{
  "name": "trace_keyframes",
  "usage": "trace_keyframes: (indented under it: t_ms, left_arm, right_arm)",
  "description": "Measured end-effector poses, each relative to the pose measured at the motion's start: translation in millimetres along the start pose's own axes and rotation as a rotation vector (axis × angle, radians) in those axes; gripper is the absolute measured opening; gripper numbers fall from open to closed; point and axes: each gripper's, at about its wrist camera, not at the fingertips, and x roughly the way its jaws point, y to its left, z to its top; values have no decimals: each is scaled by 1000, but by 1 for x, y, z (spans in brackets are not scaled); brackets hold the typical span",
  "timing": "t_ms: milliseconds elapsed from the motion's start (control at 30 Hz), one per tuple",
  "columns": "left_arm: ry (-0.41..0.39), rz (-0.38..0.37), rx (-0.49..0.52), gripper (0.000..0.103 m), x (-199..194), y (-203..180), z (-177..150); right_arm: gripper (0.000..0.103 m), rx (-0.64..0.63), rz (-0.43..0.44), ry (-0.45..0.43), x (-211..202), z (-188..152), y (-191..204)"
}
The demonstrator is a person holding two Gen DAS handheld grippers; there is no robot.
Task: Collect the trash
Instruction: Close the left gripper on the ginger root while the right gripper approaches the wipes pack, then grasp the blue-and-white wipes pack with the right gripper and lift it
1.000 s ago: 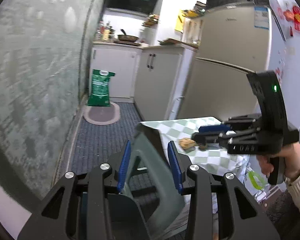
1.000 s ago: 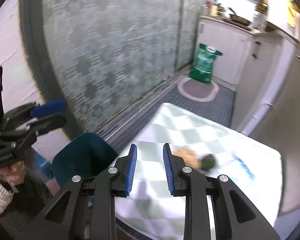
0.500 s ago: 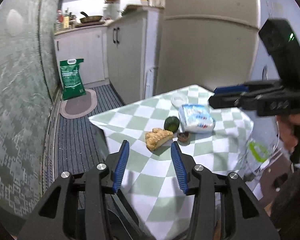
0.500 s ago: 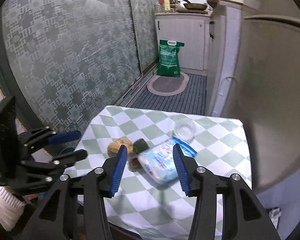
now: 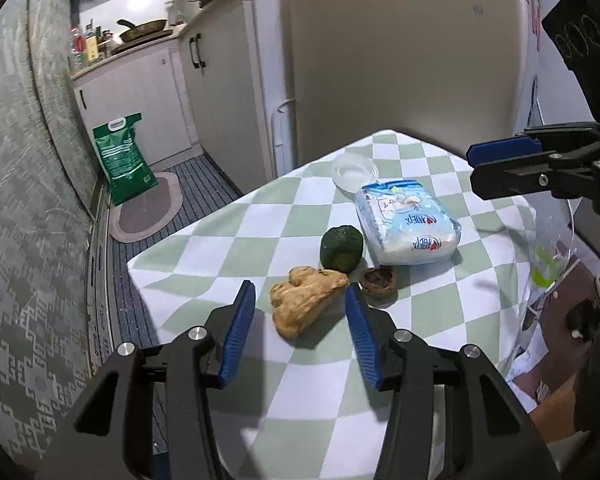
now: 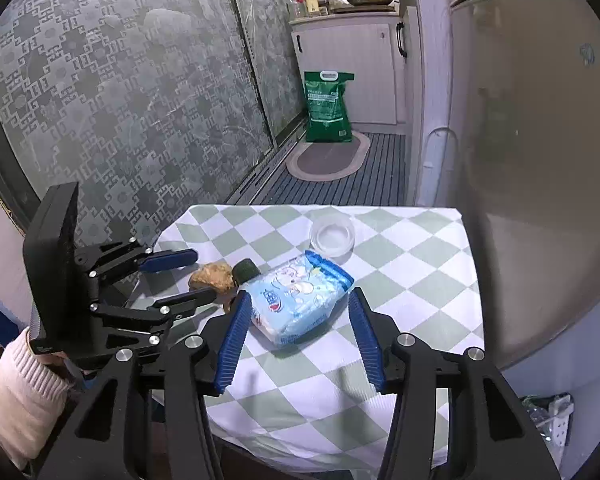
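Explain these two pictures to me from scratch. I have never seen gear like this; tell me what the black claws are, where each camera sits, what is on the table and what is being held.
No robot here: a person holds a two-finger claw in each hand, and each claw carries a wide-angle camera looking along its blue-padded fingers. One picture is from the left gripper, the other from the right gripper; each also shows the other claw off to the side. On the checked table lie a piece of bread, a dark green fruit, a small brown shell, a blue and white packet and a clear plastic cup. Both claws are open and hold nothing; the left is around the bread, the right over the packet.
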Motion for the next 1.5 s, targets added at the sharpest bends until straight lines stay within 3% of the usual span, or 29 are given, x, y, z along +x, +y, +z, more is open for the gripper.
trace_keyframes:
  t_ms: [133, 200, 400, 467, 700, 1200, 1500]
  left_arm:
    - [26, -12, 30, 52, 8, -4, 2]
    - [43, -24, 22, 52, 10, -3, 3]
    - [55, -41, 7, 44, 13, -1, 4]
    - [51, -35, -3, 34, 12, 0, 3]
    - [31, -55, -15, 33, 4, -1, -4]
    - [-85, -56, -106, 33, -44, 14, -24]
    - [-117, -33, -135, 34, -68, 27, -37]
  right_arm:
    - [54, 25, 11, 10, 2, -5, -1]
    - [64, 51, 11, 12, 4, -9, 1]
    - [69, 78, 2, 39, 20, -17, 15]
    - [74, 81, -16, 35, 25, -18, 19]
    - [78, 84, -96, -3, 34, -14, 27]
    - [76, 43, -232, 9, 62, -3, 36]
    - [70, 33, -231, 9, 61, -2, 25]
